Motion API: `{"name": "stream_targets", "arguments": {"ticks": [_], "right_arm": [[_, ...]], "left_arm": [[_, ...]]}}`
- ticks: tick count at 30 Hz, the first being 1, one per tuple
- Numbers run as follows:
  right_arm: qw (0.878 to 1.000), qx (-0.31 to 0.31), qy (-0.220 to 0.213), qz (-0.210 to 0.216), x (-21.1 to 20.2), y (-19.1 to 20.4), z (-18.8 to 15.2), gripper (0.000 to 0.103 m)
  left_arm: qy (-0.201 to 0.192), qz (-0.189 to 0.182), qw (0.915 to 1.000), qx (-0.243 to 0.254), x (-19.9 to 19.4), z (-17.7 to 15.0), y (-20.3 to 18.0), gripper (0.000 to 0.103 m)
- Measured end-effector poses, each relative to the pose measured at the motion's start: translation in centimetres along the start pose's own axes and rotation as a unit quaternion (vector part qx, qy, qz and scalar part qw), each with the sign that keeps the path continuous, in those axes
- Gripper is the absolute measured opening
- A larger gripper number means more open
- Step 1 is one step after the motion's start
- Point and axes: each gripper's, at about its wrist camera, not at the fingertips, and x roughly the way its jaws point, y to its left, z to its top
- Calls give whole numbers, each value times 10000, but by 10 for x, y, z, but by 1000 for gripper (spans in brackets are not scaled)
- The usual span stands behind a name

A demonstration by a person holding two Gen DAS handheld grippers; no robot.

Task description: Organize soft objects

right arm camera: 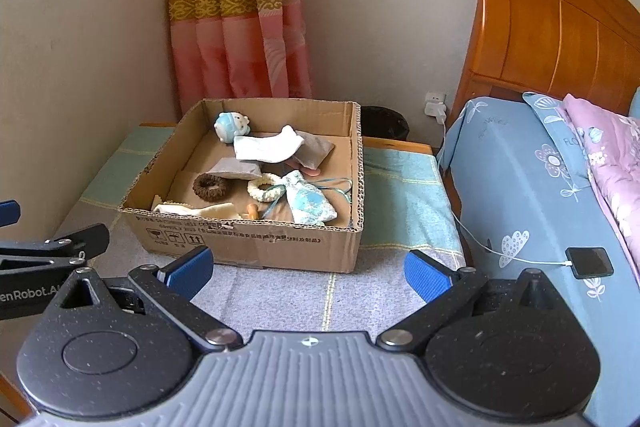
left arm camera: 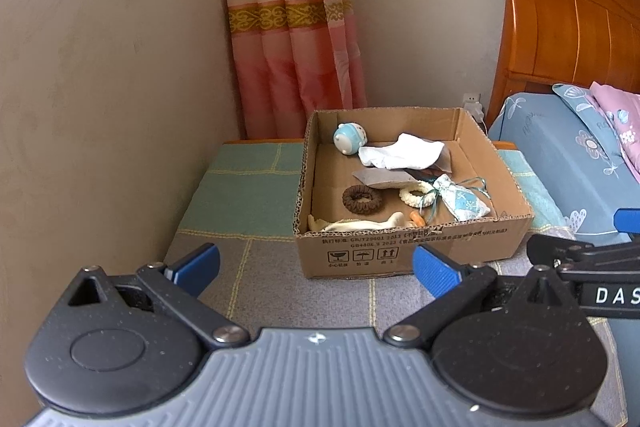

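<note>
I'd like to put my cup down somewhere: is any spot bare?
The grey mat in front of the cardboard box is bare, as is the green mat between box and wall. Inside the box, only the left strip beside the brown hair tie is free; the rest is crowded.

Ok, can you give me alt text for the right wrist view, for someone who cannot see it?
An open cardboard box on a checked mat holds a brown scrunchie, a cream scrunchie, a blue drawstring pouch, a white cloth and a blue round toy. The right gripper is open and empty in front.
</note>
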Motion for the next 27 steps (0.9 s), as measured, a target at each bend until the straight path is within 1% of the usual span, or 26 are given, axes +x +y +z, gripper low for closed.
{"name": "stream_targets", "arguments": {"ticks": [27], "right_arm": [[10000, -1, -77, -5, -3, 0, 1, 103]], "left_arm": [[36, 10, 10000, 34, -3, -1, -2, 102]]}}
